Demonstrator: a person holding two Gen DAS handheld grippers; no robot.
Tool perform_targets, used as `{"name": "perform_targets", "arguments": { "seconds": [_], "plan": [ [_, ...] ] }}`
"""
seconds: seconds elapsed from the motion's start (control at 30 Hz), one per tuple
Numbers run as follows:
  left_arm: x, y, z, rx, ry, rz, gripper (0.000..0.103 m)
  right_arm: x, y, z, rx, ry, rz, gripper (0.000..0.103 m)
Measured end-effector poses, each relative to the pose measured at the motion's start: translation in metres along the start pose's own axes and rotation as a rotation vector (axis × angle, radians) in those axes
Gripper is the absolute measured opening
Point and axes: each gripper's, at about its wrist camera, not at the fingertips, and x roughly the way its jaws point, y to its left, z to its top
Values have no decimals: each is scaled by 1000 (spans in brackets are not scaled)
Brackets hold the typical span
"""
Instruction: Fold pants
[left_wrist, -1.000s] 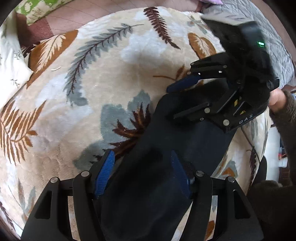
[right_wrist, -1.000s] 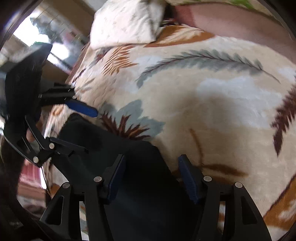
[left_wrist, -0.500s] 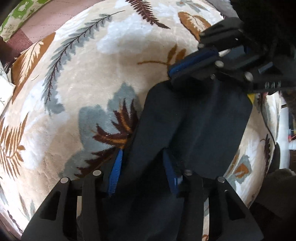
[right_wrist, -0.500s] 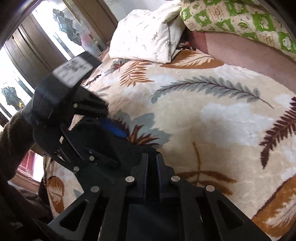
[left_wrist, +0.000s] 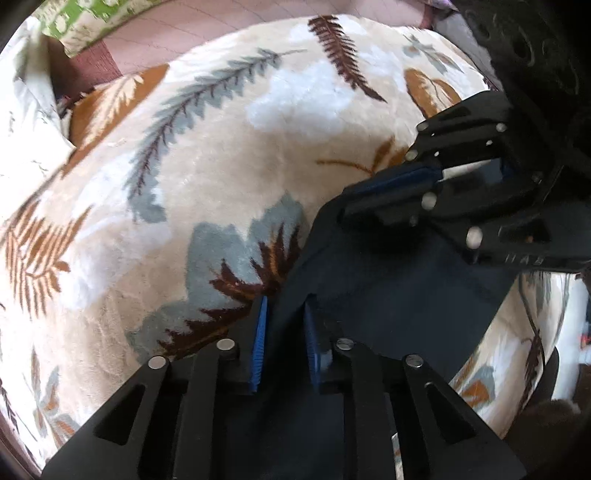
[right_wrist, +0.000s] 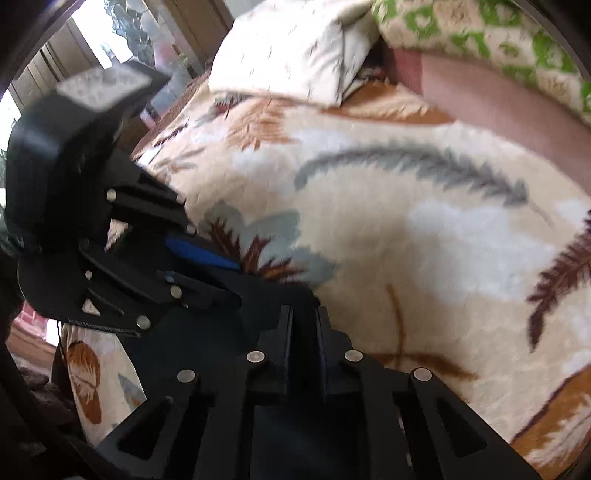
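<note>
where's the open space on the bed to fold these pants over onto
Free: the wide stretch of leaf-print blanket between the dark pants and the white pillow. Crowded: the near corner, where the left gripper and right gripper pinch the pants' edge.

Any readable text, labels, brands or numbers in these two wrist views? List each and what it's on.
Raised lettering on the black right hand-held gripper: upside down, too blurred to read.
White label atop the black left hand-held gripper, whose jaws have just been closing on the dark navy pants: blurred, unreadable.
Nothing else.
</note>
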Motion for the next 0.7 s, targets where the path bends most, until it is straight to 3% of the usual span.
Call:
{"name": "perform_targets", "arguments": {
  "seconds": [0.13,0.3,0.37,0.57,0.7],
  "plan": [
    [4,1,6,-10,33,28,16,-15,-8,7,25,-52,-36,4],
    [13,1,6,26,88,14,19,2,-27,1,93,-2,-85,4],
    [14,0,3,21,72,37,21,7,-32,-4,123,13,-96,4],
    [-20,15,-9,-53,-8,51,21,-24,-25,-12,210,-83,-66,10],
    [-46,29,-30,-157,-30,76,22,-57,-2,-32,260,-130,-32,32]
  ]
}}
